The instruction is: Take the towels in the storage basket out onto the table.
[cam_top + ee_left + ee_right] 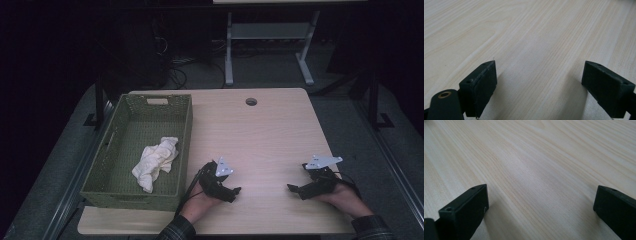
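Cloth: a crumpled white cloth (156, 161) lies inside the green basket (112, 192), at 9 o'clock from your hands.
Left tongs (235, 191): spread wide, empty, on the bare worktop (270, 135).
Right tongs (292, 188): likewise apart, gripping nothing, at 3 o'clock.

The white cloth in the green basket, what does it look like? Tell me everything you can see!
The white cloth is soft-looking and creamy white, all crumpled into a lumpy heap with folds and wrinkles, not spread flat. It lies on the floor of the green woven basket, toward the near right side, close to the right wall; whether it touches that wall cannot be told. One end stretches toward the basket's front. Nothing else lies in the basket with it, and neither gripper touches it.
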The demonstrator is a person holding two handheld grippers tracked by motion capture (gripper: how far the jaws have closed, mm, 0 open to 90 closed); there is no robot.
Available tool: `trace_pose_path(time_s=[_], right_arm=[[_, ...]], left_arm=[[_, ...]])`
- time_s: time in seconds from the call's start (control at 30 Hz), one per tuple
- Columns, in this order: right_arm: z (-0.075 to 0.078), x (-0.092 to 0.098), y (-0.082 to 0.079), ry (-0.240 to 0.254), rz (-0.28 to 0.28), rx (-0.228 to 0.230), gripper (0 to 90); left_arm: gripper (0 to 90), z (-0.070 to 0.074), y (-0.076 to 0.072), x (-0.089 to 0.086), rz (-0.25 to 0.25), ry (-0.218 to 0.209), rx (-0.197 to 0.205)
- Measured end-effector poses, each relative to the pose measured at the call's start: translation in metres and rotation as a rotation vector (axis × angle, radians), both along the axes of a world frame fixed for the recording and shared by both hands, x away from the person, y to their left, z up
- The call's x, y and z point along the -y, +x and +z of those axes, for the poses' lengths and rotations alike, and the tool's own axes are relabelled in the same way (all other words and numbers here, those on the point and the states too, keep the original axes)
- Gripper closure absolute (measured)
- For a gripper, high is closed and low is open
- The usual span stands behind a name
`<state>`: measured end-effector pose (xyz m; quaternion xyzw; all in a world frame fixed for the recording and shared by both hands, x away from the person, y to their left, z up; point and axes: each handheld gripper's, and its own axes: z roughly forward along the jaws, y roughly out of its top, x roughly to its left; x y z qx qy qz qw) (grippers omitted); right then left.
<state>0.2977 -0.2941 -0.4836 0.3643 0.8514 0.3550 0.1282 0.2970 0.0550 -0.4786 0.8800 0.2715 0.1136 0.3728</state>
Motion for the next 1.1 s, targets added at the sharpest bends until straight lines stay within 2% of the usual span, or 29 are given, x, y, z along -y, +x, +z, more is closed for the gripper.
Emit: trace_pose_path(time_s=[0.1,0.43,0.53,0.73,1.1], right_arm=[[0.0,0.0,0.0,0.0,0.003,0.004,0.0],[0.0,0.0,0.001,-0.002,0.007,0.002,0.0],[0.0,0.0,0.001,-0.002,0.007,0.002,0.0],[0.0,0.0,0.001,-0.002,0.007,0.002,0.0],[0.0,0.0,0.0,-0.001,0.006,0.003,0.0]], left_arm=[[12.0,0.0,0.0,0.0,0.002,-0.004,0.0],[12.2,0.003,0.0,0.0,-0.002,0.023,-0.016],[12.3,0.004,0.001,-0.002,0.006,0.021,-0.033],[12.4,0.006,0.002,-0.004,0.019,0.017,-0.04],[12.7,0.015,0.0,-0.004,0.027,-0.004,-0.028]])
